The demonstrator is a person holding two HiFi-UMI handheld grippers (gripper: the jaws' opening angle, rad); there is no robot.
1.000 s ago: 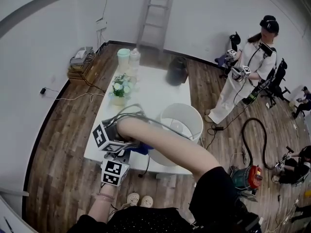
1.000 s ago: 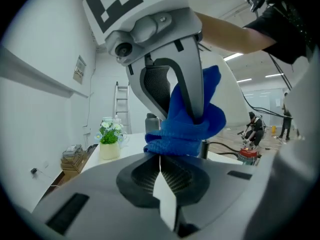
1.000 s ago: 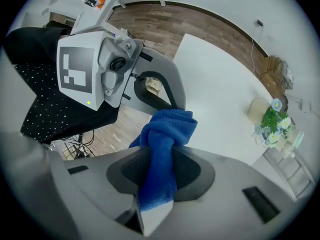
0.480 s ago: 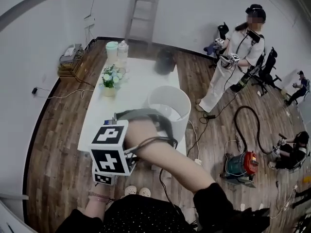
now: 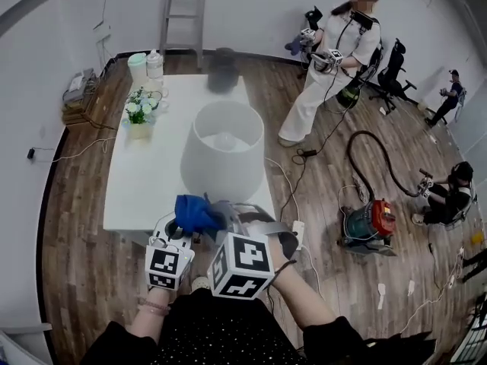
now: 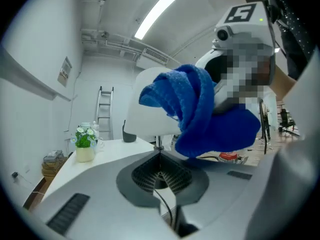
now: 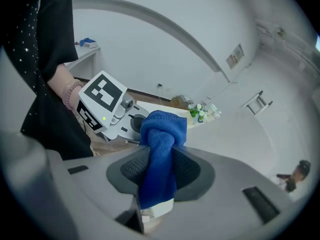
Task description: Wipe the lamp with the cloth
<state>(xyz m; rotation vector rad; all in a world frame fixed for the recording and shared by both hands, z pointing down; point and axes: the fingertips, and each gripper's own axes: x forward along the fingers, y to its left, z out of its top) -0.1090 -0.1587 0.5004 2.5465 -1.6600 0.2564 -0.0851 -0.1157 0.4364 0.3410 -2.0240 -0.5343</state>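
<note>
The lamp's white shade point(image 5: 224, 154) stands on the white table point(image 5: 137, 196), just beyond both grippers. A blue cloth point(image 5: 194, 213) is bunched at the table's near edge. My right gripper point(image 5: 215, 217) is shut on it; in the right gripper view the cloth point(image 7: 160, 134) is pinched between the jaws point(image 7: 157, 156) and pokes out past them. My left gripper point(image 5: 176, 233) sits beside it on the left, its jaws point(image 6: 160, 156) together with nothing between them. In the left gripper view the cloth point(image 6: 200, 114) hangs above the jaws, with the shade point(image 6: 150, 119) behind it.
A pot of flowers point(image 5: 138, 109), two jars point(image 5: 146, 65) and a dark object point(image 5: 223, 68) stand on the table's far part. A person point(image 5: 327, 59) with grippers stands at the right, a vacuum point(image 5: 369, 223) and hose lie on the wooden floor, and a ladder point(image 5: 183, 6) leans at the back.
My right arm, which reached across to the left, has drawn back to the near table edge with the blue cloth. The head view has swung so the lamp is now centred ahead.
</note>
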